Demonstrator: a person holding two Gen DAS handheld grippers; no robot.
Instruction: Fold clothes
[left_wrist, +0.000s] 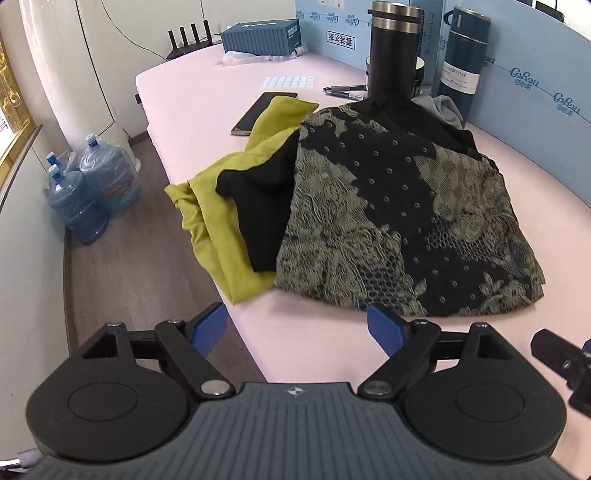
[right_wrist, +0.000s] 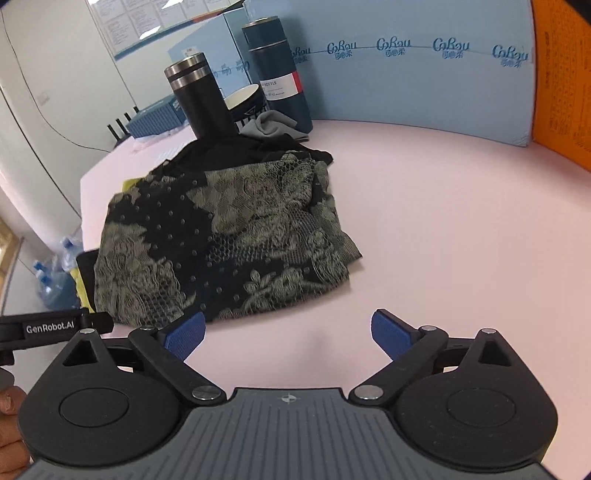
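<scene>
1. Left gripper (left_wrist: 295, 326): jaws spread wide, nothing between the blue pads. It hangs over the near edge of the table (left_wrist: 229, 92), short of the clothes and clear of them.
2. Right gripper (right_wrist: 288, 332): jaws likewise spread wide and empty, above bare surface just right of the garment's near hem.
3. Patterned garment (left_wrist: 399, 221): black with pale lace print, lying in a rough folded block near the near edge, toward the table's left edge. Its right side is bunched and uneven in the right wrist view.
4. Yellow-green garment (left_wrist: 214, 206): beneath and left of the patterned one, with a black cloth (left_wrist: 255, 206) between them; its tail droops over the left edge.
5. Far edge: two flasks, a mug and a grey cloth stand close behind the pile; a phone (left_wrist: 264, 112) lies beside the yellow-green fabric.
6. Judgement: the fold appears set down and released. To do the next fold well, pinch only the top layer at two matching corners, lift evenly, and keep fabric clear of the flasks and phone.
</scene>
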